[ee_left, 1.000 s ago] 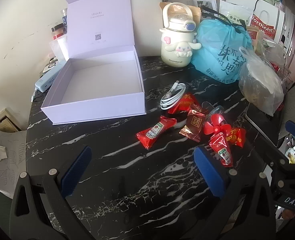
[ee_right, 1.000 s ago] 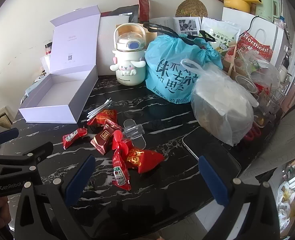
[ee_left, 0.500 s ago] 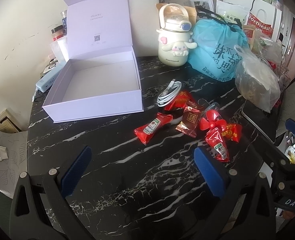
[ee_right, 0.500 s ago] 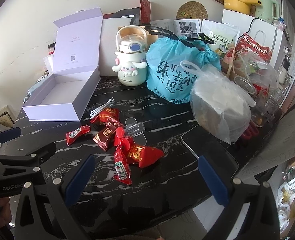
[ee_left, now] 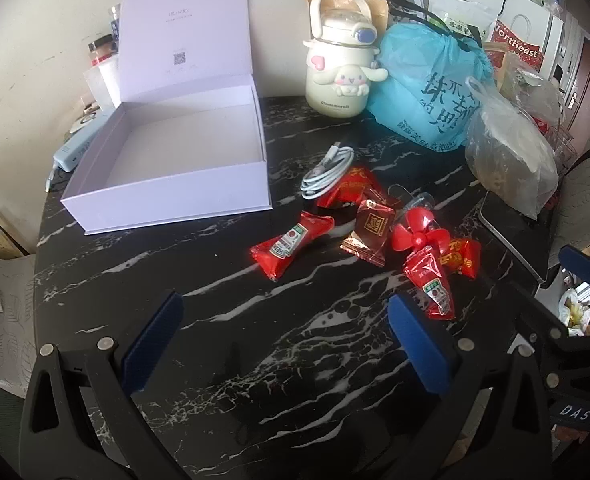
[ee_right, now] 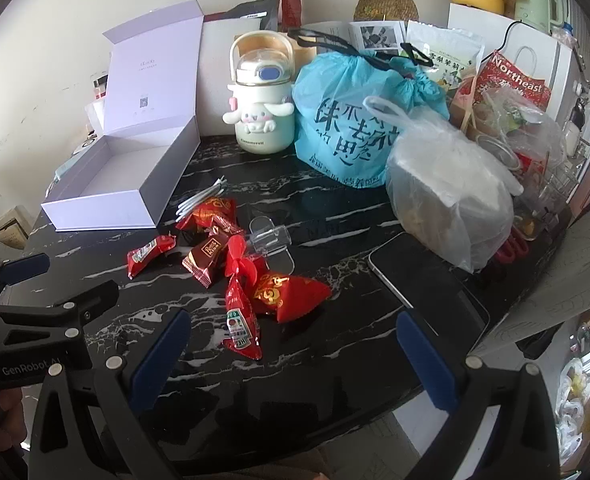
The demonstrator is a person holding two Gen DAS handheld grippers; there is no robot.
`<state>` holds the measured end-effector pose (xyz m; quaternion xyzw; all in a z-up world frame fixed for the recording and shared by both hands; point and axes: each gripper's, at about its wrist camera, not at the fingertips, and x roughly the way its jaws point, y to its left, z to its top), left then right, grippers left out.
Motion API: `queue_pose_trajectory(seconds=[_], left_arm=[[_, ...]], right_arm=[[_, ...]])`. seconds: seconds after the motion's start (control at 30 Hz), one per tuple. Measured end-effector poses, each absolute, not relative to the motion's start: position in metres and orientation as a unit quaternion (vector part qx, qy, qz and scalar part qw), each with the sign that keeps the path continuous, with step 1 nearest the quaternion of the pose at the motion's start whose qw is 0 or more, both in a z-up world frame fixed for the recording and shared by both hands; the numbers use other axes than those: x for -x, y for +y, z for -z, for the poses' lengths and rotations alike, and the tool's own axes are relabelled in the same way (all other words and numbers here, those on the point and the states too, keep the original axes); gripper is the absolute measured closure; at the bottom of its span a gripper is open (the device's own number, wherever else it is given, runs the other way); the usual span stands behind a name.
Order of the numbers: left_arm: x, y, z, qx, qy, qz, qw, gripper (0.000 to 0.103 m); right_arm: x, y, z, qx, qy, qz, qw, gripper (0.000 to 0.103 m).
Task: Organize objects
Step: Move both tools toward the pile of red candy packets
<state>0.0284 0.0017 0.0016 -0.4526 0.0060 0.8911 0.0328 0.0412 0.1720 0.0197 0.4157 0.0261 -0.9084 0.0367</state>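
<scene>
An open lilac box [ee_left: 183, 152] [ee_right: 123, 184] stands empty at the left of the black marble table [ee_left: 255, 360]. To its right lie a coiled white cable [ee_left: 327, 172] [ee_right: 201, 200], several red snack packets [ee_left: 291, 244] [ee_right: 239, 312], a brown candy packet [ee_left: 369, 232] [ee_right: 209, 256] and a small red fan [ee_left: 415, 236] [ee_right: 241, 258] on a clear stand. My left gripper [ee_left: 283, 344] hovers open near the table's front, short of the packets. My right gripper [ee_right: 291, 360] is open too, above the front edge, with a red packet just beyond it.
At the back stand a cream cartoon bottle [ee_left: 341, 76] [ee_right: 261, 104], a blue plastic bag [ee_left: 431, 92] [ee_right: 355, 120] and a clear bag of food [ee_left: 511, 160] [ee_right: 451, 196]. A dark phone [ee_right: 427, 280] lies at the right front. A wall runs behind.
Both grippers have drawn back and up a little, so the box and packets sit slightly farther off. Nothing on the table has moved.
</scene>
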Motion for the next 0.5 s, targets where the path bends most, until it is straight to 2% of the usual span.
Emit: queue_pose_trajectory(seconds=[0.37, 0.5], left_arm=[[-0.007, -0.001, 0.016, 0.468, -0.010, -0.883, 0.045, 0.000], [0.001, -0.004, 0.022, 0.468, -0.015, -0.882, 0.046, 0.001]], right_arm=[[-0.022, 0.179, 0.000, -0.433, 0.010, 0.900, 0.044, 0.001], [-0.013, 0.181, 0.009, -0.443, 0.001, 0.895, 0.046, 0.007]])
